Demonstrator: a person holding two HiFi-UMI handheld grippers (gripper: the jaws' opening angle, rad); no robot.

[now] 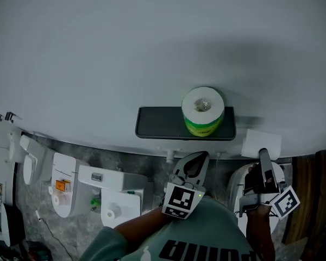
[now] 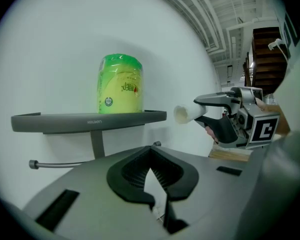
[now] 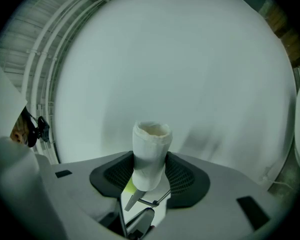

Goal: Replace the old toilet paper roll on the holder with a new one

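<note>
The right claw (image 3: 150,174) grips the spent roll (image 3: 151,149), held clear of the bare holder bar (image 2: 60,163), so the closed, empty left claw (image 2: 150,156) can fetch the new roll (image 2: 120,84) from the shelf (image 2: 65,120)

In the head view the old roll (image 3: 151,154) cannot be made out against the right gripper (image 1: 262,154). Print on the new roll (image 2: 120,84) is too small to read.

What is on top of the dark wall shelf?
One green-wrapped toilet paper roll stands upright on the shelf, toward its right end. The spot under it is hidden.
</note>
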